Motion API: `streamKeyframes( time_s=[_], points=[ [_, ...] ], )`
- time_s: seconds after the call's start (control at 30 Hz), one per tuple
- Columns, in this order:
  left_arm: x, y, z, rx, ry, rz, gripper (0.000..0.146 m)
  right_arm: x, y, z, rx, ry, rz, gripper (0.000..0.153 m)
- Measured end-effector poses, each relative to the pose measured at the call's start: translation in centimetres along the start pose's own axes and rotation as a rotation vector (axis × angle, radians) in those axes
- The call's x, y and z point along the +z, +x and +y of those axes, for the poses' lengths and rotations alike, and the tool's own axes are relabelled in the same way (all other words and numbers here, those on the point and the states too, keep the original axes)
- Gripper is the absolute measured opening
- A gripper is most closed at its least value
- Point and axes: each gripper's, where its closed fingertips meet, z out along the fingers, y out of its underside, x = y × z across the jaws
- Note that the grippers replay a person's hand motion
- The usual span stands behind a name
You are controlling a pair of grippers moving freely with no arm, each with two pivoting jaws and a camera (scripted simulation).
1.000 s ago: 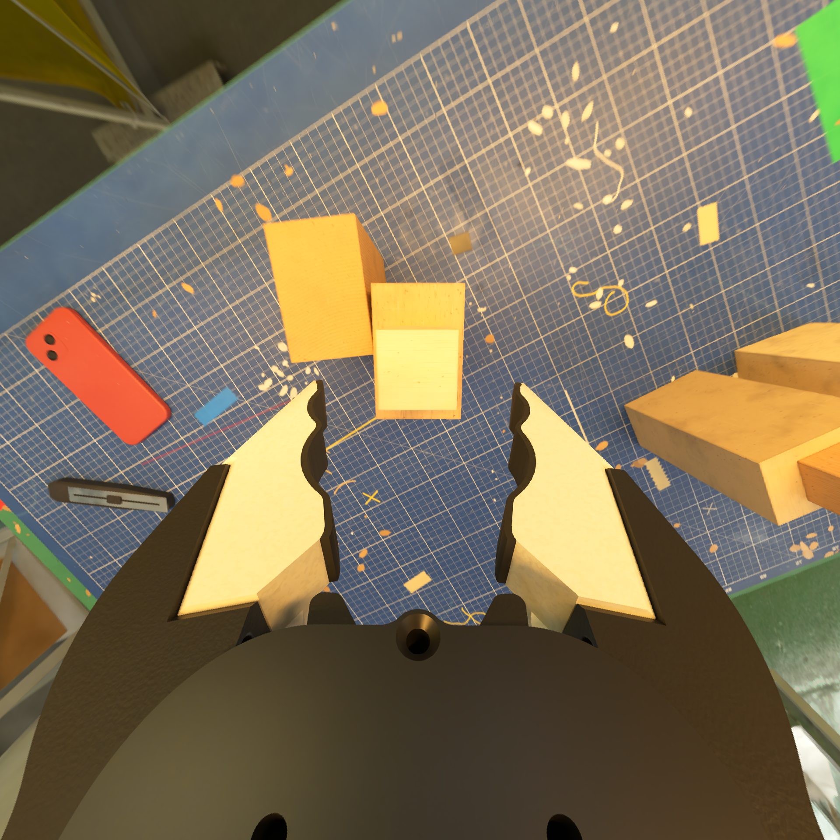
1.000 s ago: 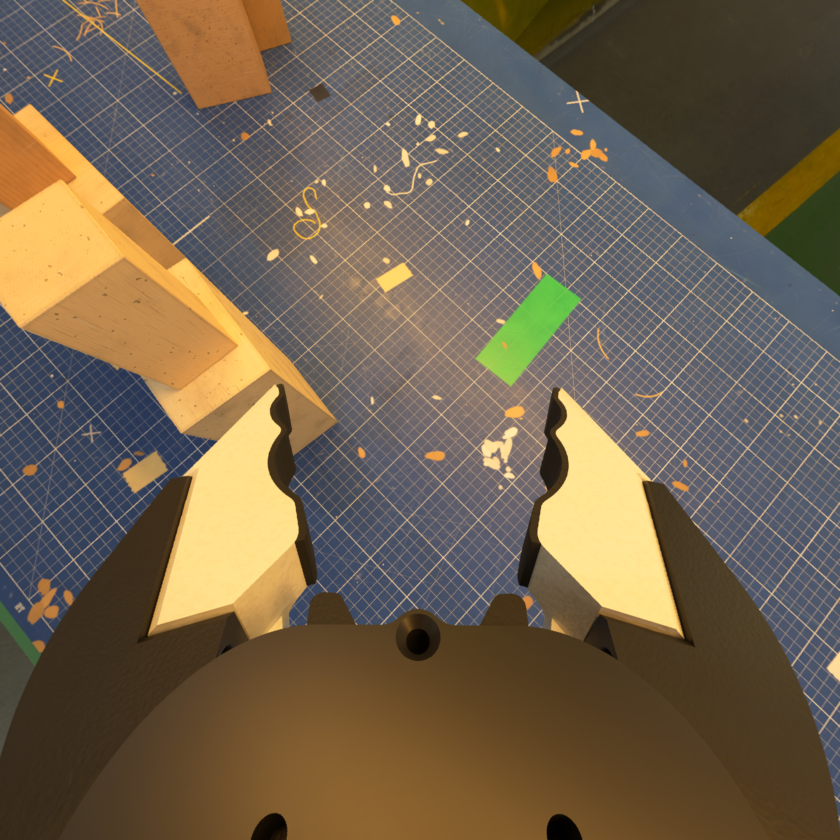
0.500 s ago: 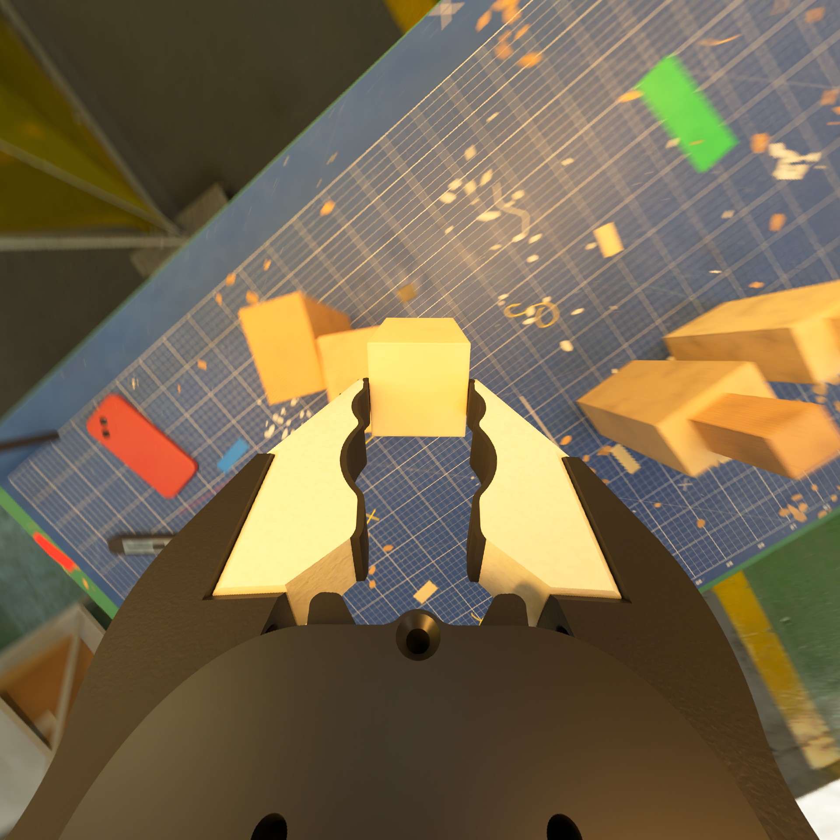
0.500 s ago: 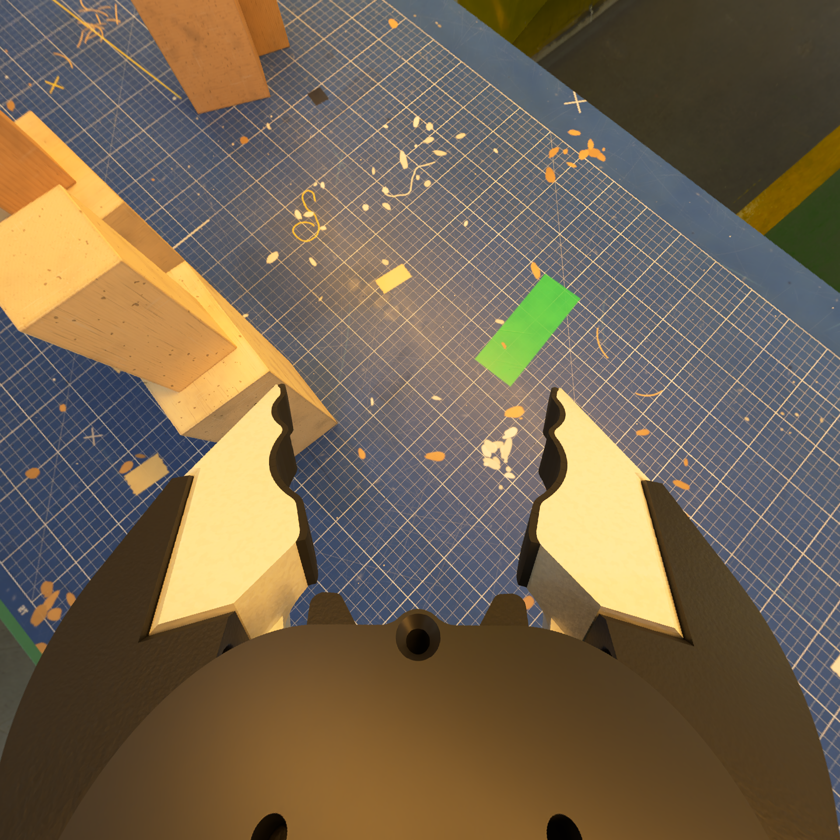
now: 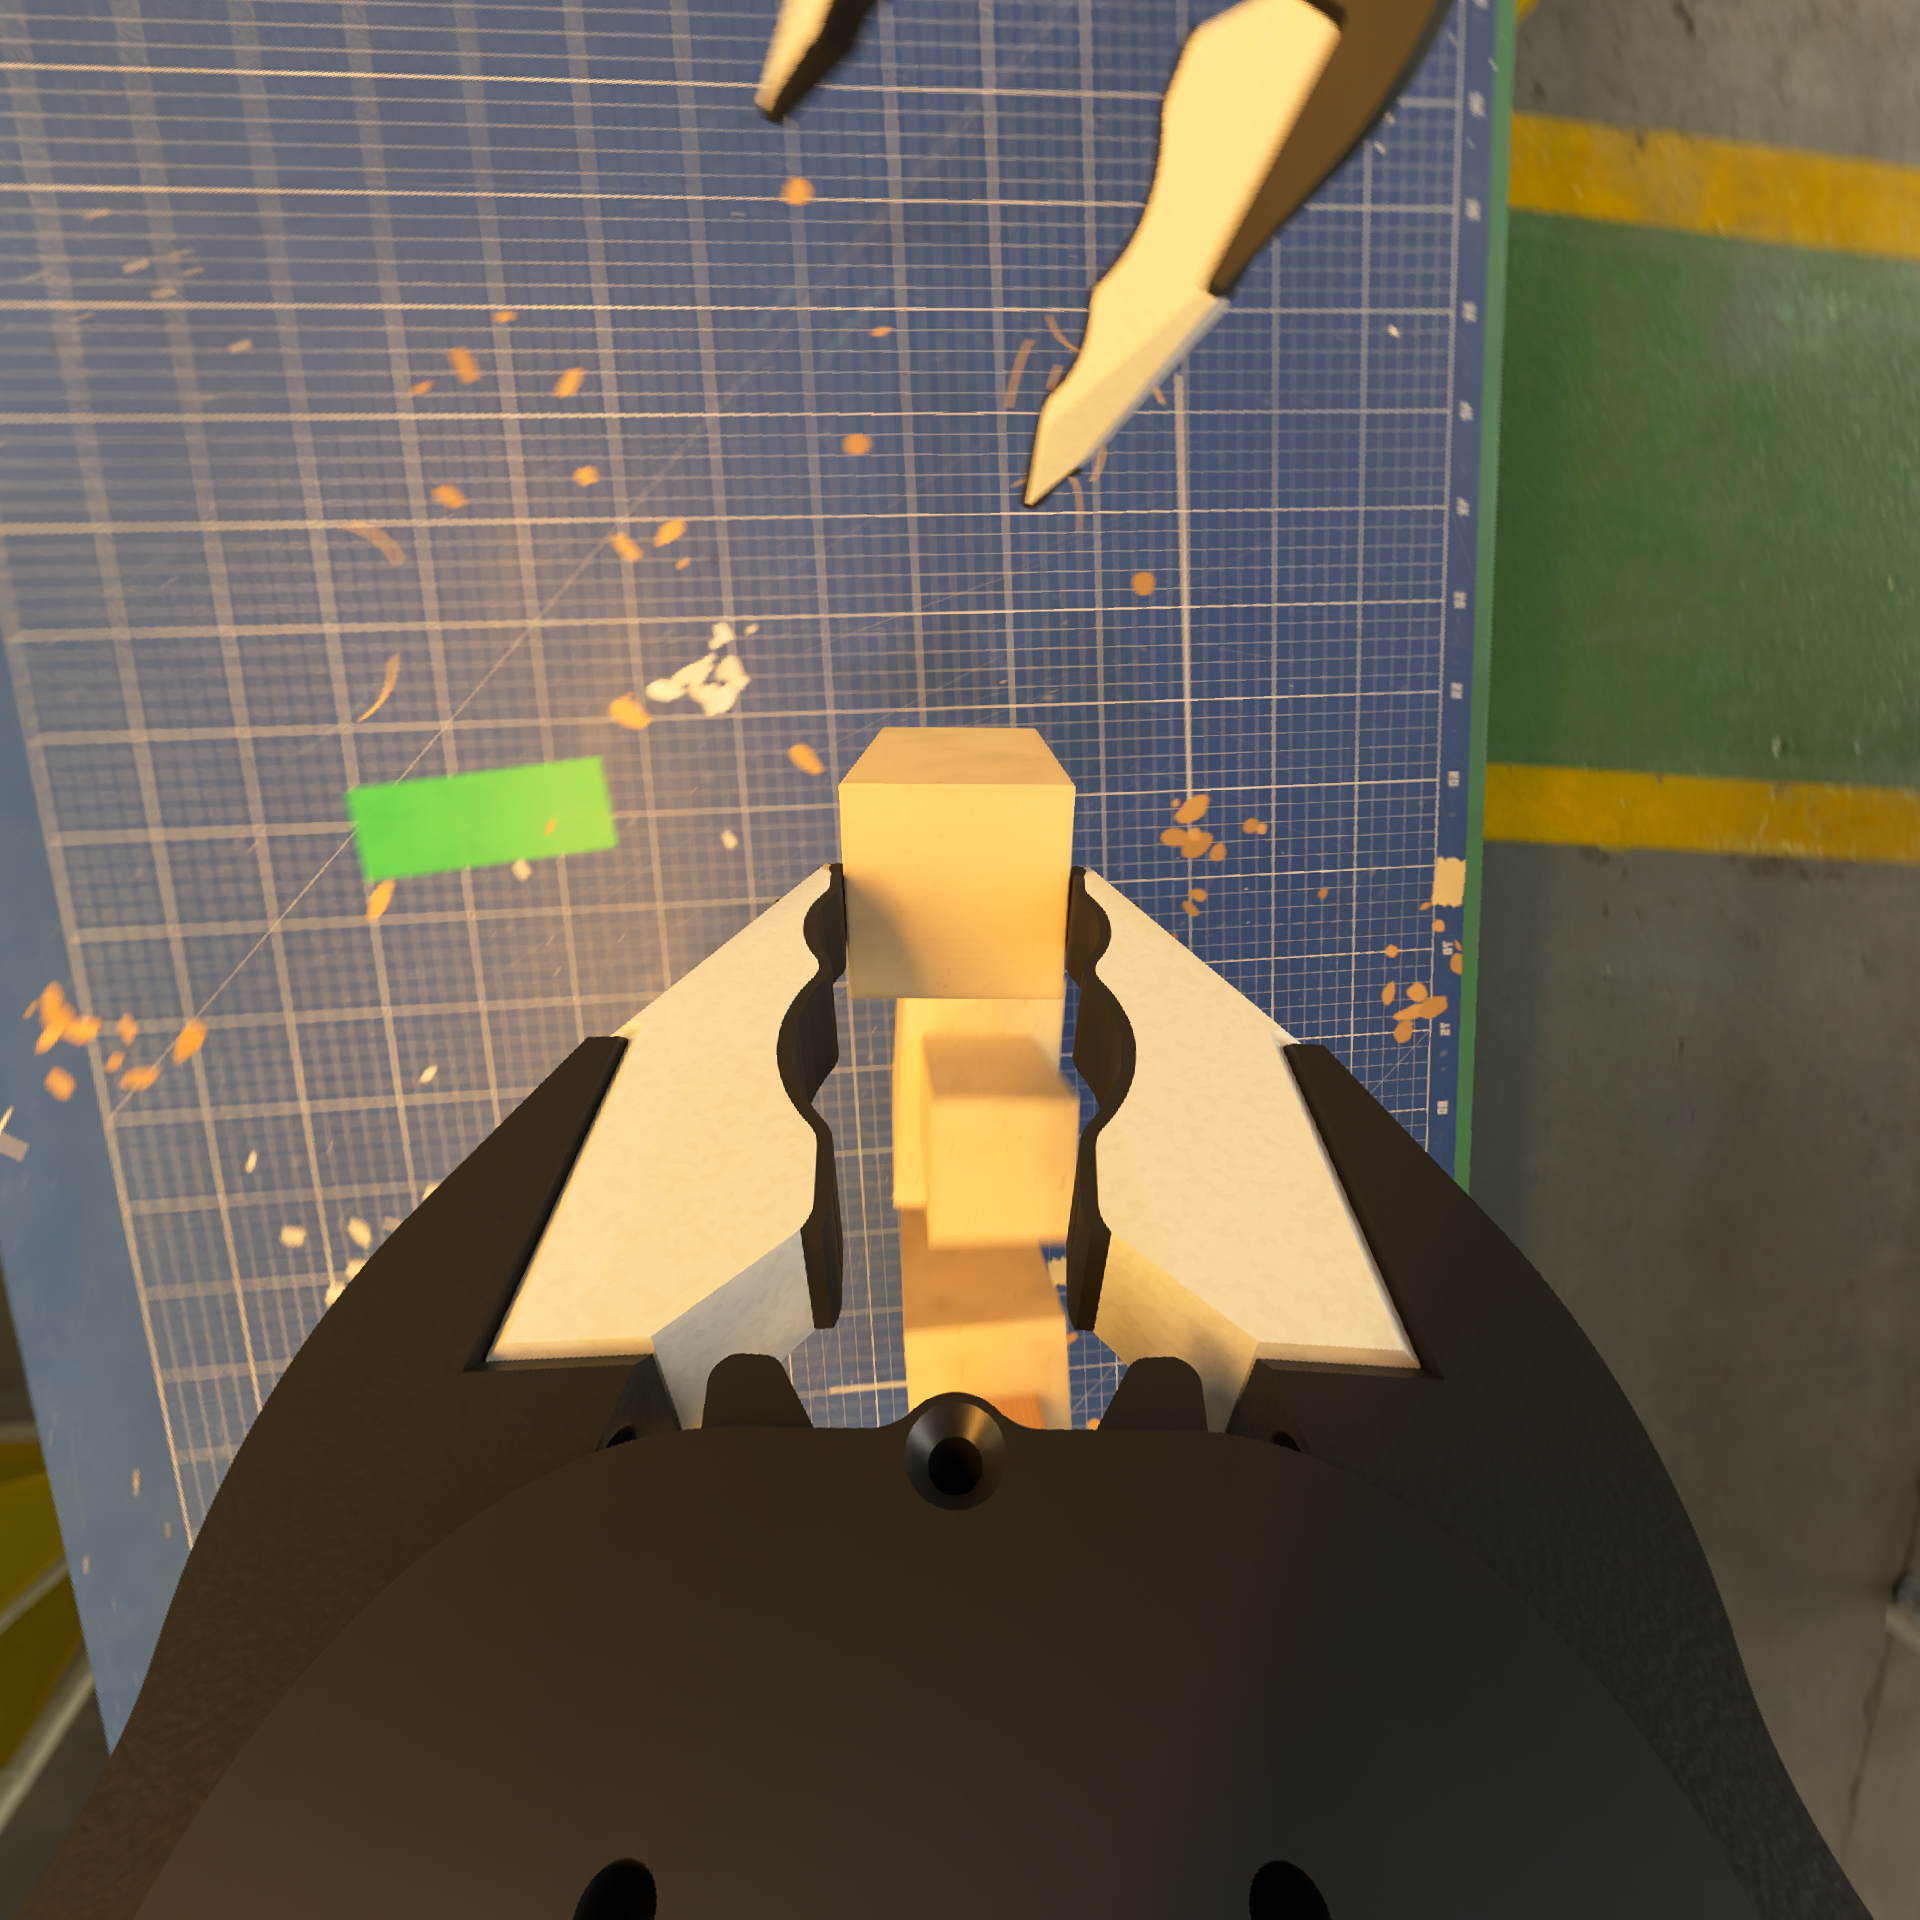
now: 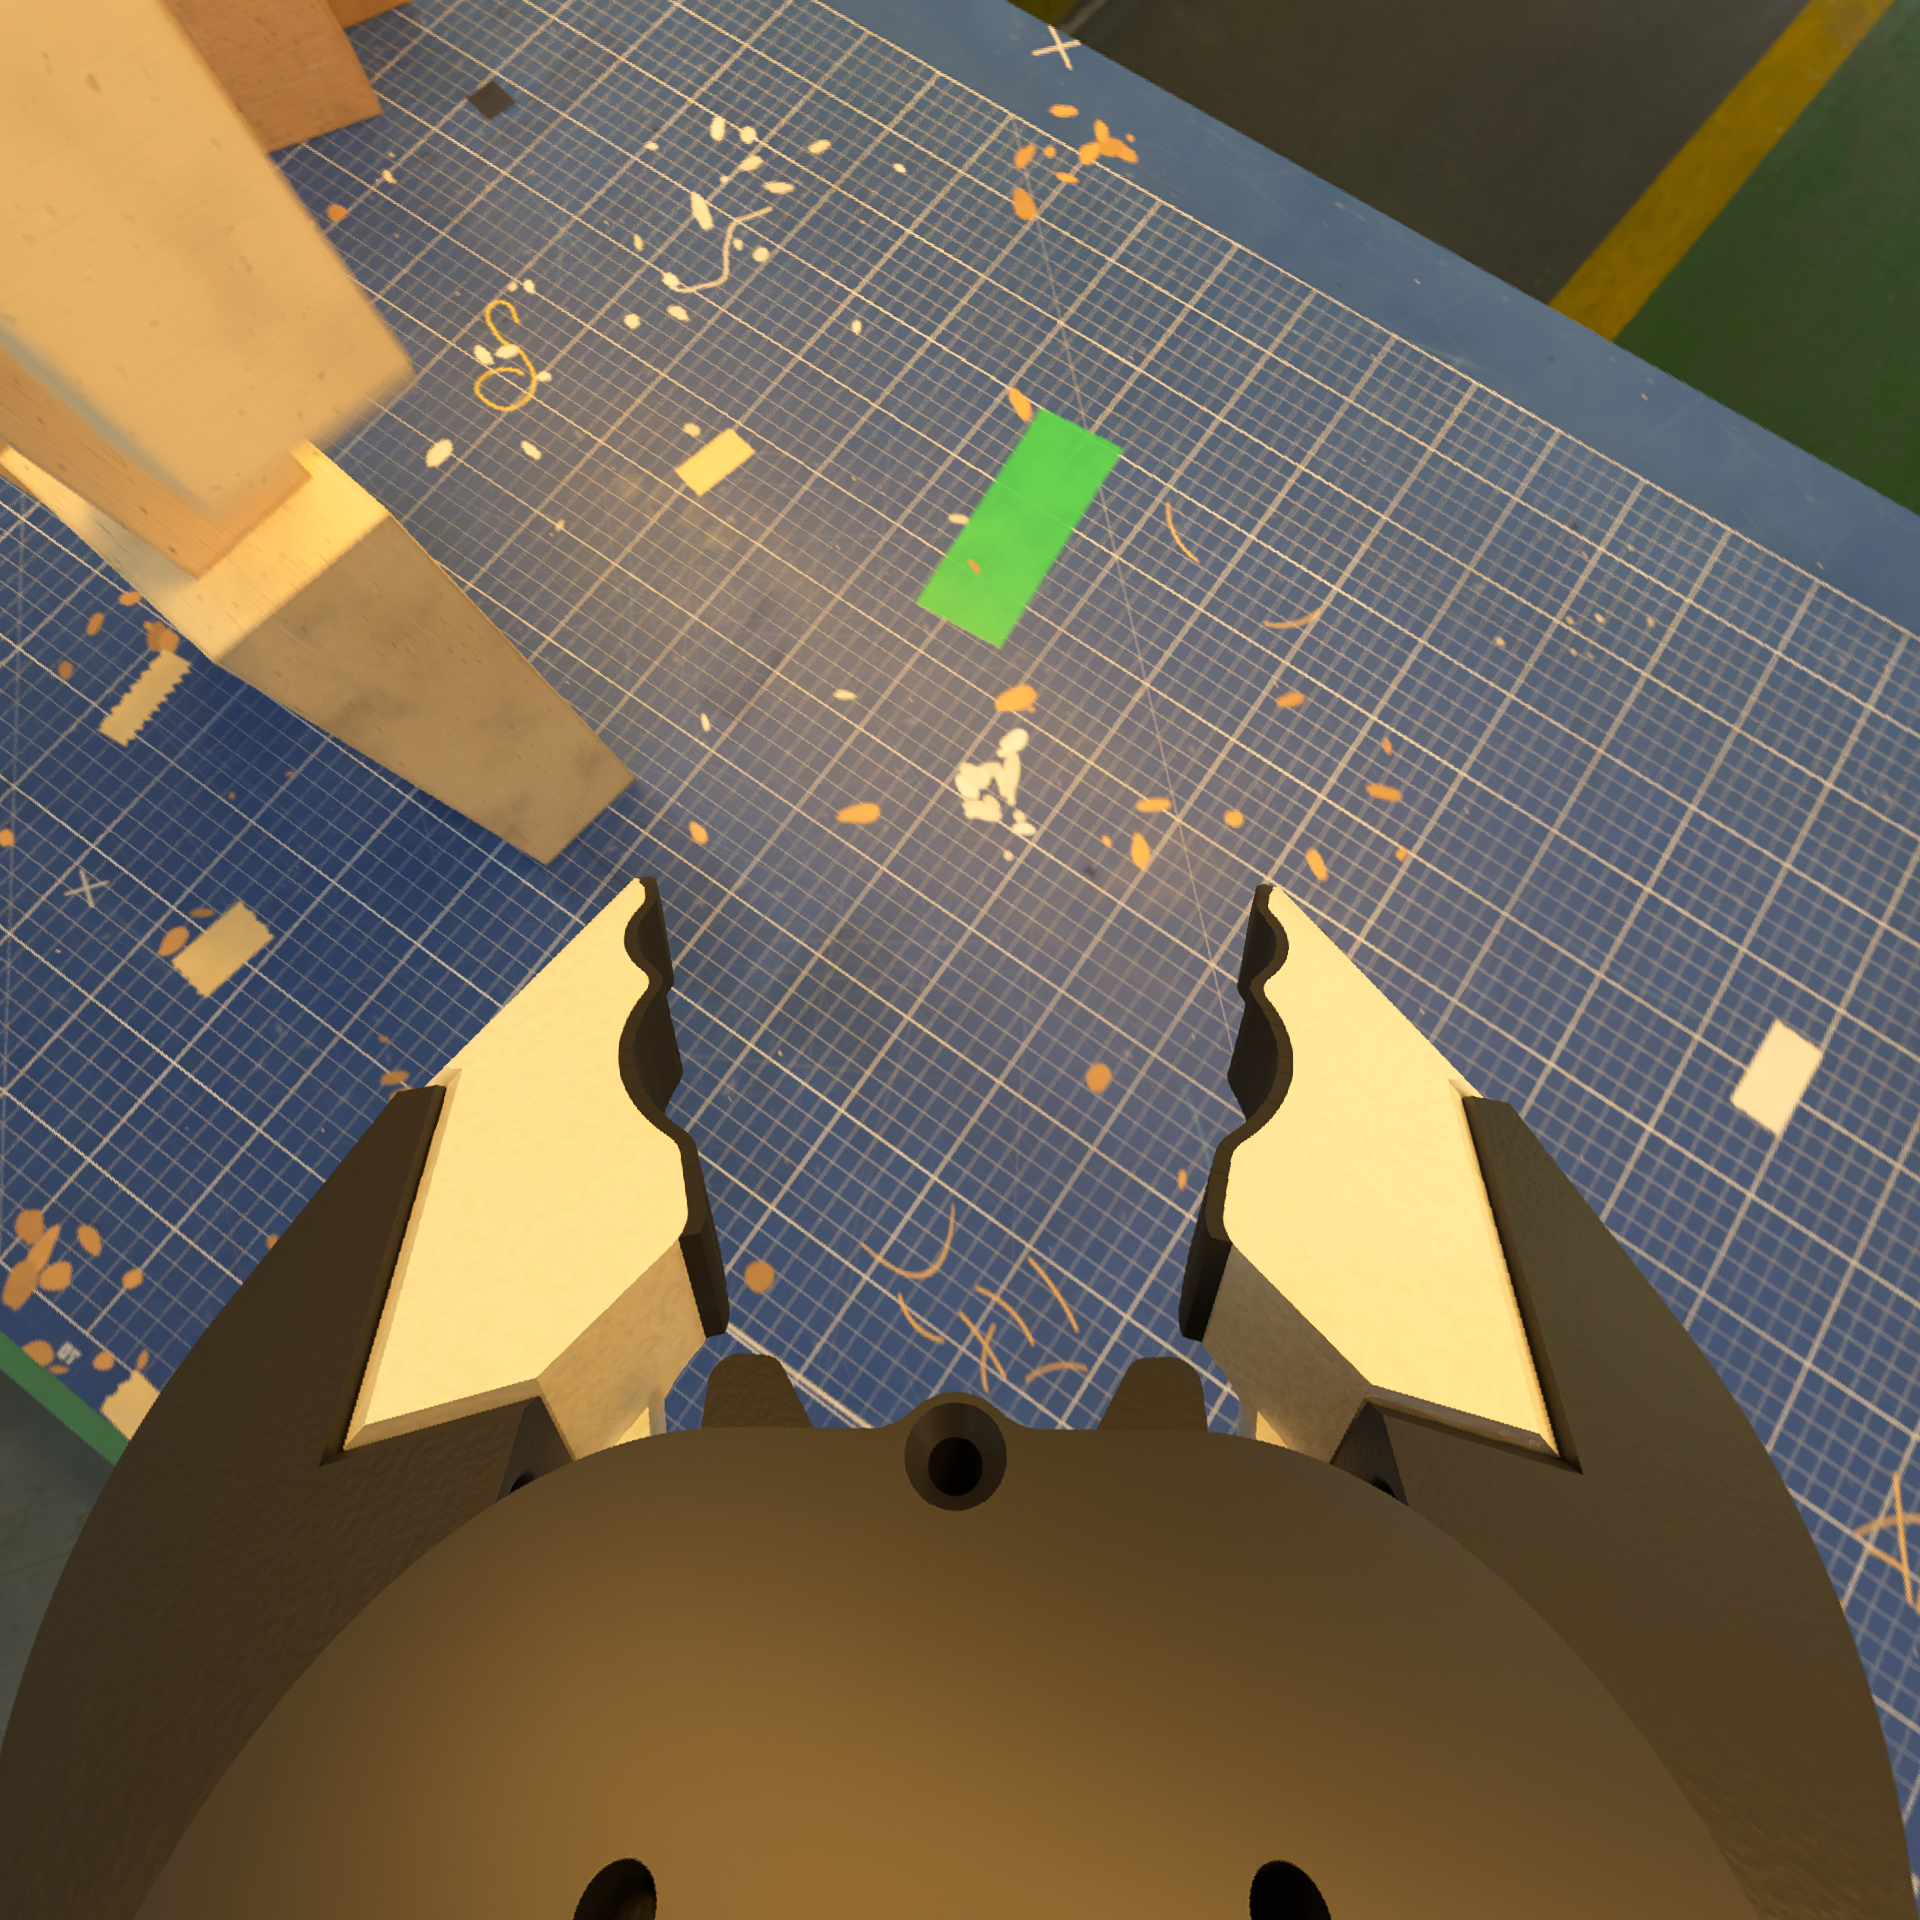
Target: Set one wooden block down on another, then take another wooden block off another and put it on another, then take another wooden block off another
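Beneath the pale cube-shaped wooden block (image 5: 954, 871), the stacked tan wooden blocks (image 5: 992, 1164) are smeared by blur, and their sides and base lie hidden behind the left hand-held gripper (image 5: 954, 883). At the top edge, the right hand-held gripper (image 5: 904, 301) is cut off, with only two finger ends (image 5: 1143, 312) showing. In the right wrist view, the tall pale wooden block (image 6: 156, 260) is blurred and cropped by the left and top edges, hiding part of the long wooden block (image 6: 416, 675) below it.

Blue gridded mat (image 6: 1455, 727); grey floor (image 5: 1662, 1143) with green, yellow stripes; warm light.
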Motion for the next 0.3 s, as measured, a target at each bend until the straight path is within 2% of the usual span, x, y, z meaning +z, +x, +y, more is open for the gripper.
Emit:
streamKeyframes(
  time_s=[0.13, 0.3],
  points=[
    [5.2, 2.0, -2.1, 0.089, -0.068, 0.044, 0.042, -1.5, 1.4, 1.6, 0.027, 0.001, 0.016, 0.109],
    [8.3, 2.3, -2.5, 0.132, -0.13, 0.018, 0.042, -1.7, 1.4, 1.9, 0.02, 0.0, 0.009, 0.108]
  ],
)
